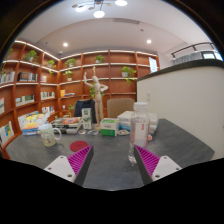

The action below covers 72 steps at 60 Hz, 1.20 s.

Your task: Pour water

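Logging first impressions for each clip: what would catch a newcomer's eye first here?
A clear plastic bottle stands upright on the grey table, just ahead of the open gripper and nearer its right finger. Beyond it, small items clutter the table's far edge, with wooden wall shelves behind.

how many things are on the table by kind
Clear bottle between the open claw fingers: 1
Cup on the table's left side: 1
Green box: 1
Other items further back are too small to name.
Total clearly told: 3
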Tool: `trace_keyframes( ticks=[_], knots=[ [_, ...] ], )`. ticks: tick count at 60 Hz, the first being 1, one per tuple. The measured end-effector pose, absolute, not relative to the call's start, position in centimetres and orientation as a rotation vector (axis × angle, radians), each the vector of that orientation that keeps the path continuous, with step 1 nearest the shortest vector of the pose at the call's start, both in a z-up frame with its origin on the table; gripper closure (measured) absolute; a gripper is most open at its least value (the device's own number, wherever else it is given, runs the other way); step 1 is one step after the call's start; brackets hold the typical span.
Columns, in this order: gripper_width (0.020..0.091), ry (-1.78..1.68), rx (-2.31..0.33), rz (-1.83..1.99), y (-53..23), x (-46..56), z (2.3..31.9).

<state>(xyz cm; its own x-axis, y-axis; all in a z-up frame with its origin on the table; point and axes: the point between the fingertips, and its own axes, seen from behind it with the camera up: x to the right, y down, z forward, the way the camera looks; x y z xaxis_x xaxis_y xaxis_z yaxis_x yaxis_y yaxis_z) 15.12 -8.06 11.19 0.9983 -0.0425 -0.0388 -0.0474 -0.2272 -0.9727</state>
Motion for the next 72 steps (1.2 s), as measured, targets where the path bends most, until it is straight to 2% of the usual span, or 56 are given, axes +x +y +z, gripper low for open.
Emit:
trace_keyframes(
  ticks=[8,20,27,32,38,47,61,72],
  knots=[
    [0.0246,0.137,-1.793,-0.053,-7.8,21.0,9.5],
    [0.028,0.077,-1.763,-0.102,-3.4,24.3,9.9],
    [0.0464,0.045,-1.727,-0.13,-0.9,25.5,10.2],
    [0.0556,0.029,-1.723,-0.123,0.6,25.8,9.5],
    [0.0599,0.012,-1.699,-0.127,3.4,28.1,9.3],
    [0.0752,0.011,-1.68,-0.136,3.8,28.1,9.4],
    [0.0762,-0.042,-1.695,-0.223,3.5,26.8,9.6],
    [0.0763,-0.351,-1.683,-0.363,4.9,18.9,10.8]
  ],
)
